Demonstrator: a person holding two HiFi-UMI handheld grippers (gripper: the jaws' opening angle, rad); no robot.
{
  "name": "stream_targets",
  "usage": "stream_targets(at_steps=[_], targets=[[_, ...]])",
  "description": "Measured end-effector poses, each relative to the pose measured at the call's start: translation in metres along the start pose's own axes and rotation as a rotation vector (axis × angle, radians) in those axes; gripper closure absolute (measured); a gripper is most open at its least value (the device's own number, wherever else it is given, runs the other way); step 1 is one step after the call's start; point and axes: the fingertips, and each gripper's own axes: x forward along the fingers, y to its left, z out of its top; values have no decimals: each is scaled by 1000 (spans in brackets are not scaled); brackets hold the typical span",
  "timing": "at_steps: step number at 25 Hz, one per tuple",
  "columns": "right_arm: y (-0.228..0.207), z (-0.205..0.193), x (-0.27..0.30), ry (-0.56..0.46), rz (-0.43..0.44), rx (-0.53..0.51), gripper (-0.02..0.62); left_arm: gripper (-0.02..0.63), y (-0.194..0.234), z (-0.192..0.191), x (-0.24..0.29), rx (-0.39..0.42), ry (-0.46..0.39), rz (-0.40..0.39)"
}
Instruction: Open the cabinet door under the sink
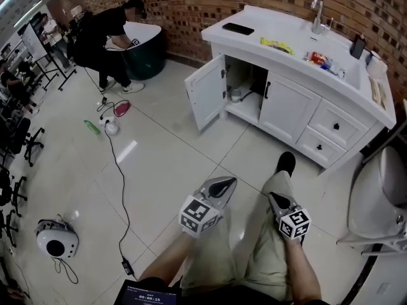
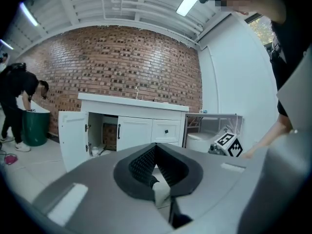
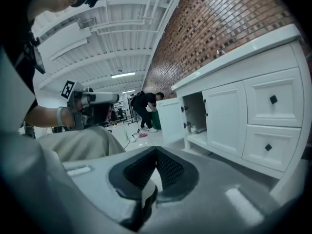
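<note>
The white sink cabinet (image 1: 289, 56) stands against the brick wall, about two floor tiles ahead of me. Its left door (image 1: 206, 93) is swung wide open and shows pipes and a shelf inside; the right door (image 1: 286, 107) is closed. My left gripper (image 1: 222, 184) and right gripper (image 1: 275, 199) are held low over the person's legs, far from the cabinet, both shut with nothing in them. The open door (image 2: 73, 133) shows ahead of my left gripper (image 2: 155, 146). My right gripper (image 3: 156, 151) has the open door (image 3: 171, 118) to its front left.
Two drawers (image 1: 335, 127) sit right of the doors. A white toilet-like fixture (image 1: 375, 196) stands at the right. A person in black (image 1: 108, 30) bends over a green tub at the back left. A cable (image 1: 117, 189), a green bottle (image 1: 93, 127) and a round white device (image 1: 56, 240) lie on the tiled floor.
</note>
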Motion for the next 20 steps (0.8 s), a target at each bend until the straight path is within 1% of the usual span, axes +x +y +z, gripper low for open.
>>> stream_targets(at_steps=[2,4,6,8,10,12,15,17,20], targets=[[20,-22,0,49,10,-18,604,591,-6,-4,-25,-6,-12,22],[42,-35,-10,102,-1,-85,604,591,-17,-10,-47,-24,-30,33],[66,-36,-26,155,-19,-160,604,591,-30,-17,-66,-49,-55,38],[85,-24,-45,177,-29,-180,604,591,-41,-22,-83,-67,-86,43],[98,-2,-68,147,-43,-180,604,591,-52,-27,-96,-79,-105,51],[106,19,-98,97,-55,-175,604,591,-66,-35,-104,-82,-102,49],[112,49,-139,-10,-62,-116,604,591,-90,-46,-110,-77,-89,35],[116,58,-158,-44,-70,-109,604,591,-103,-53,-111,-78,-82,35],[125,53,-171,-56,-60,-128,604,591,-122,-64,-111,-76,-62,38]])
